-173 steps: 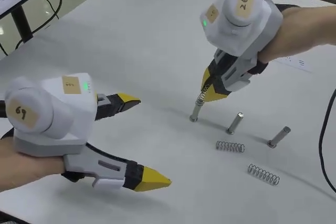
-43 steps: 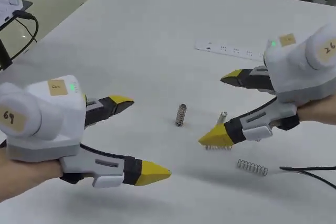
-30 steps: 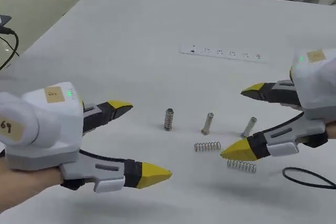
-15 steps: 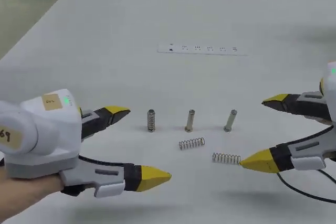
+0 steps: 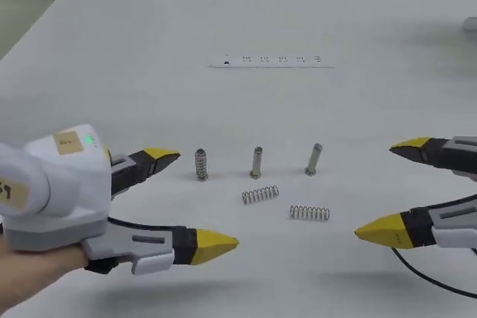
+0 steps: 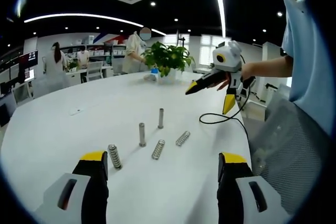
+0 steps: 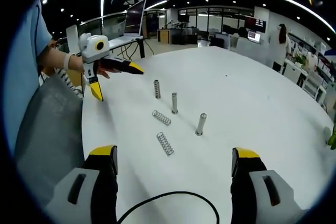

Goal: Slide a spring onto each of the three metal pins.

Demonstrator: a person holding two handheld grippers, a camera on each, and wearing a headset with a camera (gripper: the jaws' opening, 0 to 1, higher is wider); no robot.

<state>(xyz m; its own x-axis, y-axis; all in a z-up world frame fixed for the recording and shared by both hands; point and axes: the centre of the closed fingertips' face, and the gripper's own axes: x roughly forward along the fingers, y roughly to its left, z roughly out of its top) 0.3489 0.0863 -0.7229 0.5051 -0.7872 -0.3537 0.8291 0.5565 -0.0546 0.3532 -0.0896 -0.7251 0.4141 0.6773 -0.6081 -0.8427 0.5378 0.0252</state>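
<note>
Steel pins (image 5: 256, 162) stand in a row on the white bench (image 5: 134, 72) between the left tongs (image 5: 205, 199) and right tongs (image 5: 375, 190), both gaping wide and empty. The pin nearest the left tongs wears its spring (image 5: 200, 164); two pins are bare, two loose springs (image 5: 260, 194) lying beside them.

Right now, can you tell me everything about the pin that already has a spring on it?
The pin with the spring is a short, silvery metal post standing upright on the white table. A grey wire coil wraps around most of its height, so little of the post itself shows. In the head view it is the leftmost in a row of three, next to the bare middle pin. Only the table and its coil touch it.
</note>
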